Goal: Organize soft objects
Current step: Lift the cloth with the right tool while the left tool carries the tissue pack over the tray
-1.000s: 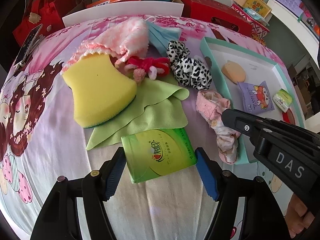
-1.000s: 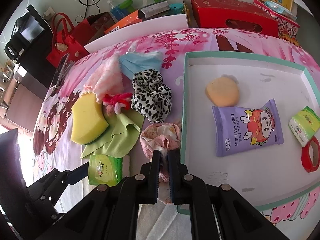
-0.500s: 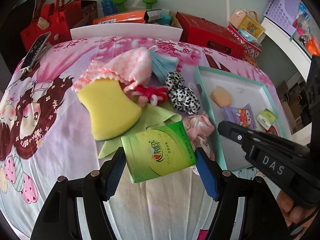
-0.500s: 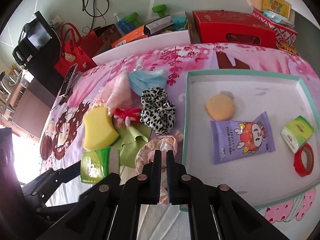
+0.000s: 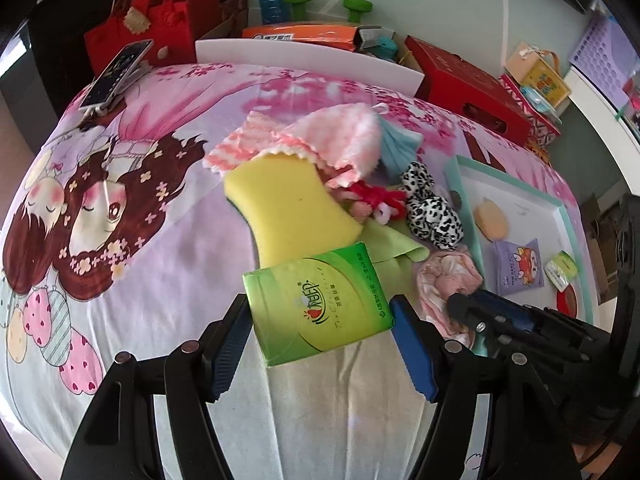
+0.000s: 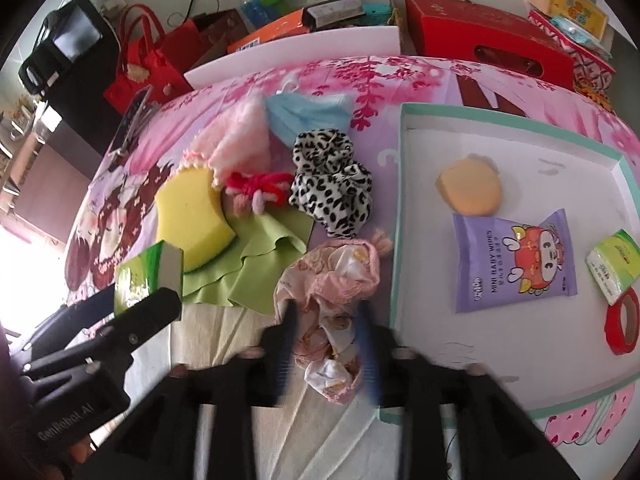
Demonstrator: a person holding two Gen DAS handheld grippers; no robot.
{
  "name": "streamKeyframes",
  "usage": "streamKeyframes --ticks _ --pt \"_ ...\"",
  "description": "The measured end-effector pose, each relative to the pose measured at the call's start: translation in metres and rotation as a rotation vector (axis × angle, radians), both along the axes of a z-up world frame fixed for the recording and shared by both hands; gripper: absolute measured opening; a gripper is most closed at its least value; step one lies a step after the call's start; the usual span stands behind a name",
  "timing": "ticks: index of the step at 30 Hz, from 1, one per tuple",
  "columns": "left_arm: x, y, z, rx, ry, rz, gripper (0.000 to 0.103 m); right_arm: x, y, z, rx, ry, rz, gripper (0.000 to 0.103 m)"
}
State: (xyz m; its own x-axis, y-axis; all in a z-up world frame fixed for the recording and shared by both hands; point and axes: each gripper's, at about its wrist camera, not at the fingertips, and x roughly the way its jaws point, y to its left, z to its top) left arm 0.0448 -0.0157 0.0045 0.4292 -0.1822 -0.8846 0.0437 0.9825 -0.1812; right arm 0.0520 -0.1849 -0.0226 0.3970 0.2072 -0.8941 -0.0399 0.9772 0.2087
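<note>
The left hand-held gripper [image 5: 320, 320] is clamping a green tissue pack [image 5: 318, 304] between its blue pads and holding it lifted above the cartoon-printed pink bedsheet [image 5: 120, 200]. The right hand-held gripper [image 6: 328, 344] is just opening its jaws, which are now standing apart on either side of a crumpled pink patterned cloth [image 6: 332, 292]; the cloth is lying on the sheet just beside the near left wall of the white tray with a teal rim [image 6: 396, 240]. Inside the tray are lying an orange round sponge [image 6: 470, 190], a purple baby-wipes pouch [image 6: 516, 260], a small green tissue packet [image 6: 614, 266] and a red tape roll [image 6: 622, 326]. A yellow sponge [image 5: 288, 208] and a leopard-print scrunchie [image 6: 328, 184] are sitting further back on the sheet.
</note>
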Motion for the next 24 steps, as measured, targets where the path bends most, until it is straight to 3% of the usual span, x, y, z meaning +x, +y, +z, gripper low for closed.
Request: streamKeyframes --ticks 14,24 --pt "0.001 0.005 0.000 -0.020 0.006 0.012 0.071 0.003 0.028 -0.017 -0.158 0.032 0.078 0.047" --pt "0.001 0.004 0.000 -0.015 0.006 0.012 0.071 0.005 0.025 -0.021 -0.198 0.039 0.074 0.025"
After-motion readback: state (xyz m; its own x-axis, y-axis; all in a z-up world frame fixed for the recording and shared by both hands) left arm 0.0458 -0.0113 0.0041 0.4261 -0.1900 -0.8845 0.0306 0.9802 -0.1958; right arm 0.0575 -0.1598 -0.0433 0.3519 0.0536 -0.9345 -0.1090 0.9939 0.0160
